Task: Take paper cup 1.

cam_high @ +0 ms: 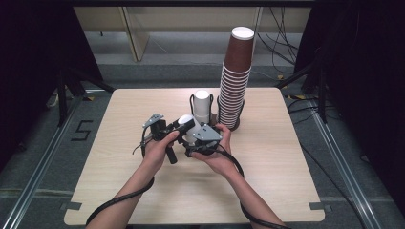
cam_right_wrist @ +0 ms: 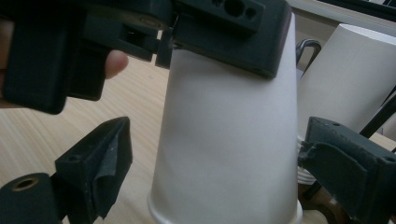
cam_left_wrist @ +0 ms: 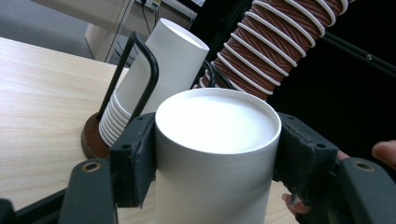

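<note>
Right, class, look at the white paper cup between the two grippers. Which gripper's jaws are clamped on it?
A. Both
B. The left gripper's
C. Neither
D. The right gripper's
B: the left gripper has both jaws pressed against the white cup near its closed end, while the right gripper stands open, its jaws either side of the cup with a gap.

We get even overhead light on the table, dark surrounds. Soft glare on the white cup bottom between the left jaws. Right gripper view: near jaws soft, background beyond blurred.
</note>
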Demonstrator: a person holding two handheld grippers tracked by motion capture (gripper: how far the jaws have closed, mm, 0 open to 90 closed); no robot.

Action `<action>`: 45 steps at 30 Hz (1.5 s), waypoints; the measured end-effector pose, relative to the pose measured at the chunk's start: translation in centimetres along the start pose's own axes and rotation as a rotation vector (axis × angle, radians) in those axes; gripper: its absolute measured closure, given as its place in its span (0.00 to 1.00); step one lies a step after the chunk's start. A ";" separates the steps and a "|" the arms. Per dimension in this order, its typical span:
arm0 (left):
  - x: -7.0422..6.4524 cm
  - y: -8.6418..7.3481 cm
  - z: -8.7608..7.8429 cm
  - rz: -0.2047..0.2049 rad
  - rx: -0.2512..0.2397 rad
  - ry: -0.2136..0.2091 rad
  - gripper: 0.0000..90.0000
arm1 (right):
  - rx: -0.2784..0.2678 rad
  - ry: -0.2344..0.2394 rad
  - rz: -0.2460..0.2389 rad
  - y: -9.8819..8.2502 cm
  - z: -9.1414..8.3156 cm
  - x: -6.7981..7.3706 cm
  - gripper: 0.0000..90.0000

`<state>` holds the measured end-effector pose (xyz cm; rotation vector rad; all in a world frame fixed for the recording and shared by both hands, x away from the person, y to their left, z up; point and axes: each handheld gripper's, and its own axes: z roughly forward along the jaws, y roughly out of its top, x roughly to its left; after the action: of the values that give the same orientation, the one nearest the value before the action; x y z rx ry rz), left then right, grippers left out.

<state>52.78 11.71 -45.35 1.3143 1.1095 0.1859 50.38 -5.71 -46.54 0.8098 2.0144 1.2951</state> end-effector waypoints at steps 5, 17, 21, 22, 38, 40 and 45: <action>-0.3 -0.1 0.1 0.024 0.007 -0.006 0.38 | 0.007 0.002 -0.051 0.2 0.2 -0.4 0.13; -1.0 -0.4 0.2 0.049 0.018 -0.023 0.38 | 0.015 -0.022 -0.016 0.1 0.5 -0.5 0.22; -1.1 -0.5 0.3 0.056 0.020 -0.022 0.38 | 0.025 -0.028 0.002 0.2 0.4 -0.5 0.26; -1.1 -0.5 0.3 0.057 0.019 -0.024 0.38 | 0.032 -0.033 -0.008 0.1 0.4 -0.5 0.27; -1.6 0.3 0.2 0.148 -0.008 -0.035 0.17 | 0.025 -0.038 0.001 0.0 0.1 -0.7 0.33; -1.9 0.6 -0.1 0.166 -0.017 -0.030 0.16 | 0.023 -0.034 -0.005 -0.1 0.1 -0.9 0.33; -2.1 1.3 -1.0 0.176 -0.043 -0.042 0.16 | 0.020 -0.031 0.007 -0.6 -0.2 -1.3 0.34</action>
<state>51.60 11.35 -43.03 1.3717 0.9499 0.3092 50.96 -6.95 -46.82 0.8420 2.0049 1.2607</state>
